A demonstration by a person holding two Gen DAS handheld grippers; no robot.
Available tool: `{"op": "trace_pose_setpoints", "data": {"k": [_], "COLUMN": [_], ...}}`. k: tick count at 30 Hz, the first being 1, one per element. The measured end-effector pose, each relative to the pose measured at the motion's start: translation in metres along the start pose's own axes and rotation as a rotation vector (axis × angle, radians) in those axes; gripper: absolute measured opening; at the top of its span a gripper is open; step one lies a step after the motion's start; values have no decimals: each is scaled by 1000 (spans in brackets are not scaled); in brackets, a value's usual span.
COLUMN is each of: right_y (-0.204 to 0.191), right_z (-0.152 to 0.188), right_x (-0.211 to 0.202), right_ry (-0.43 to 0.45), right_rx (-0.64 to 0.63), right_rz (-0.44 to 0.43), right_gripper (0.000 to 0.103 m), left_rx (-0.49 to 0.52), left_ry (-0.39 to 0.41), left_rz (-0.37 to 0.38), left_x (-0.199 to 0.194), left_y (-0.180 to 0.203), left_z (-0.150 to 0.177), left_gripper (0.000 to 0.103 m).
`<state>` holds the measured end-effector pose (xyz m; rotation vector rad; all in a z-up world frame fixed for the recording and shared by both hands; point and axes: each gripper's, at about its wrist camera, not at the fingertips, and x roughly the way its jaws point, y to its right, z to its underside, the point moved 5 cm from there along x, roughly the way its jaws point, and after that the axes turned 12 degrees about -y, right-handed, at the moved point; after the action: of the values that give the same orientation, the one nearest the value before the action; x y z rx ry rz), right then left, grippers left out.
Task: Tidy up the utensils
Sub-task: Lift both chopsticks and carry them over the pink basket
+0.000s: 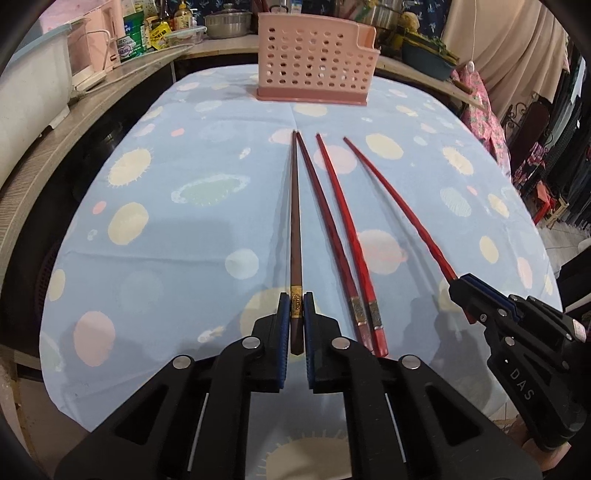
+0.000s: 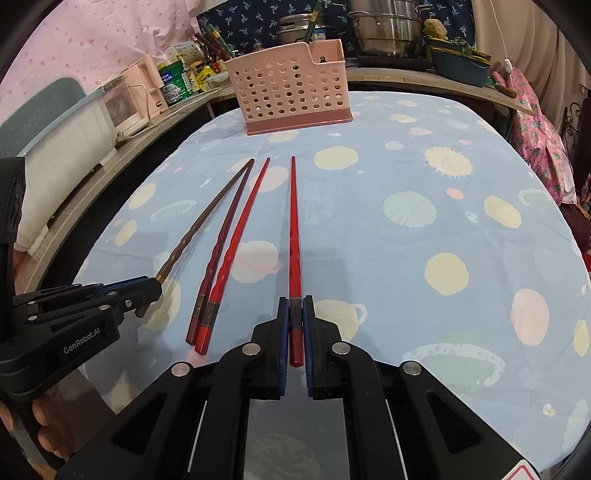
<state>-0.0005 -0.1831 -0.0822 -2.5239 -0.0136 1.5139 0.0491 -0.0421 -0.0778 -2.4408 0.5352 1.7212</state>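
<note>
Black plastic with blue pads fills the bottom of both views; in the left wrist view the left gripper (image 1: 296, 306) is closed narrowly on the thick end of a brown chopstick (image 1: 294, 221), gripped at its gold band, and the stick runs straight up the middle of the frame over the tablecloth (image 1: 166, 229); in the right wrist view the right gripper (image 2: 295, 314) is clamped in the same way on a bright red chopstick (image 2: 293, 229) at its dark band, with the butt end seen between the pads; whether either held stick is lifted off the cloth cannot be told; between the two held sticks a dark red chopstick (image 1: 325, 221) and a second red chopstick (image 1: 345, 221) are laid side by side on the cloth, their banded butt ends touching and their tips spread apart toward the upper part of the frame; the same pair is seen left of centre in the right wrist view, dark red chopstick (image 2: 225, 236) on the left; the cloth is pale blue, printed with cream, pink and green round shapes; farther up, at the top centre of both views, a pink perforated utensil basket (image 1: 316, 59) is stood upright on its darker pink base near the far edge of the table; behind it, along a counter (image 1: 88, 107), metal pots (image 2: 386, 27), jars and a white appliance are crowded
</note>
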Motion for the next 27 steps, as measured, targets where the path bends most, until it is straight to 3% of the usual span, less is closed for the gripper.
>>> {"op": "trace_pose_setpoints", "data": {"k": [9, 20, 27], "right_y": [7, 13, 20], "right_z": [-32, -96, -135], "right_x": [-43, -89, -107], "right_ry": [101, 253, 323], "right_rx": [34, 42, 65], "right_rz": [-35, -60, -72], "right_gripper": [7, 7, 7], "left_rx": [-52, -65, -68], "left_ry": [113, 279, 344], "left_rz": [51, 44, 40], "left_x": [-53, -110, -131], "left_y": [-10, -16, -16], "left_z": [-30, -91, -132], "left_gripper": [7, 7, 7]}}
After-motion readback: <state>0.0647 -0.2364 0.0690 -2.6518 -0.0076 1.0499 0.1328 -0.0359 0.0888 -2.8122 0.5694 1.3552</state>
